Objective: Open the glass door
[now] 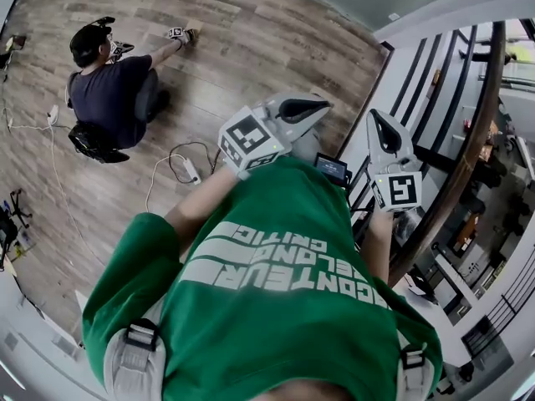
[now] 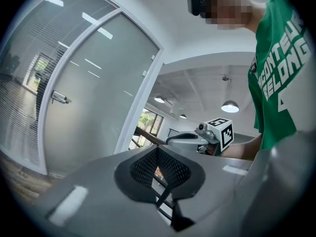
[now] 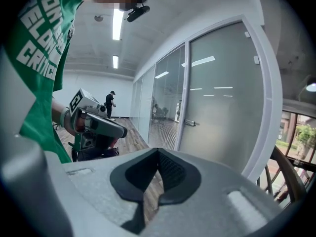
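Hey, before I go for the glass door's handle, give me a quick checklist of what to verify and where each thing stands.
1. Glass door shut in its frame: ok.
2. Door handle in view, nothing in front of it: ok.
3. Right gripper empty: ok, jaws together.
4. Left gripper empty: ok, jaws together.
5. A gripper at the handle: not ok, both are apart from it.
6. Which way the door swings: cannot tell.
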A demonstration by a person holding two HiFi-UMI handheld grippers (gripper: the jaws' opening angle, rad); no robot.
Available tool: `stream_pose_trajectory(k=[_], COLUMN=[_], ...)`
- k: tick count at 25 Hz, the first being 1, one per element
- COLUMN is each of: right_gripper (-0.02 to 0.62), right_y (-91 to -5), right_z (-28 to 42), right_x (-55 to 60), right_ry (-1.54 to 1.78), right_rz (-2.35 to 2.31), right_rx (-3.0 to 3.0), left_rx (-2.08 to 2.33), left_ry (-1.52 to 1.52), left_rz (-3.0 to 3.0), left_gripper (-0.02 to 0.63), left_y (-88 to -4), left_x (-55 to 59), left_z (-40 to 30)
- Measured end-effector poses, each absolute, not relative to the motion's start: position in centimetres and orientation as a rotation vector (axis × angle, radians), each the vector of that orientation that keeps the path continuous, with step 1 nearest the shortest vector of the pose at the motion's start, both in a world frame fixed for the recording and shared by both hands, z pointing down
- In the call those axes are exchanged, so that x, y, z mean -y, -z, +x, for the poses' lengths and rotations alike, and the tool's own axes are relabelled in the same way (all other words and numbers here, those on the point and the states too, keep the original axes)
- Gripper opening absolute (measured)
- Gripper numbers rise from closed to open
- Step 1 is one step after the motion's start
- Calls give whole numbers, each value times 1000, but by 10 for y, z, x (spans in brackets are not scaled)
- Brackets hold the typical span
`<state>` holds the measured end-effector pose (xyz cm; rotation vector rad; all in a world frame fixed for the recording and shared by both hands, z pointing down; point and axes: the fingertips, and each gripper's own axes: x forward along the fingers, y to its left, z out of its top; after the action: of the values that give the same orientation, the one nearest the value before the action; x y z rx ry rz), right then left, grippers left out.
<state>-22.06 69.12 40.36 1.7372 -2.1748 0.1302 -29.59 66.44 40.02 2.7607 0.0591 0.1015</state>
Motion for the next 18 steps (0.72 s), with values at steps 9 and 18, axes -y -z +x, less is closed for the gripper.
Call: stream_pose_trajectory(k=[9, 18], right_gripper=[-8, -8], right_y=[-402, -403], right_z=[-170, -90], right_x=[-634, -573], right_ry=[-111, -124], right_rz=[1701, 1705], right_rx=[2272, 2307], left_rx=[89, 136], left_ry=[-147, -171], left_rz=[2775, 2798], left_gripper=[15, 15], left_y=[-400, -394], left_x=[-604, -545], left_z=[-254, -178])
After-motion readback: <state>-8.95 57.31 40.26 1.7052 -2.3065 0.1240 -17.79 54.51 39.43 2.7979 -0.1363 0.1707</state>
